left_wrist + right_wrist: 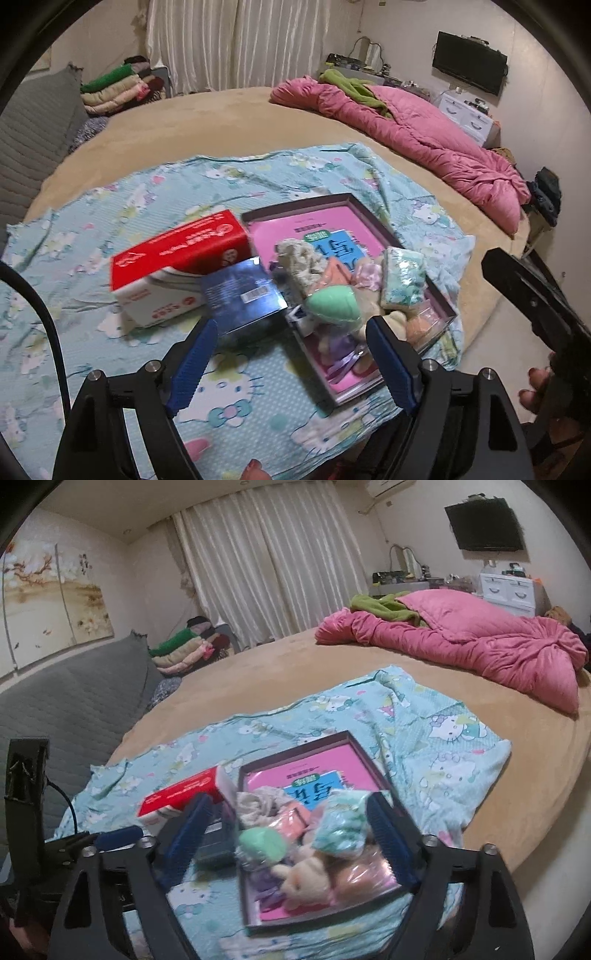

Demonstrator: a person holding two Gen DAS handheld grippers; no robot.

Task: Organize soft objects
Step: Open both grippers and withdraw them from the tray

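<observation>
Both the left gripper (291,354) and right gripper (291,834) hang spread and empty above a shallow tray (437,295) heaped with soft toys (332,306), beside 2 boxes (181,258) on a cartoon-print sheet (229,184).
</observation>
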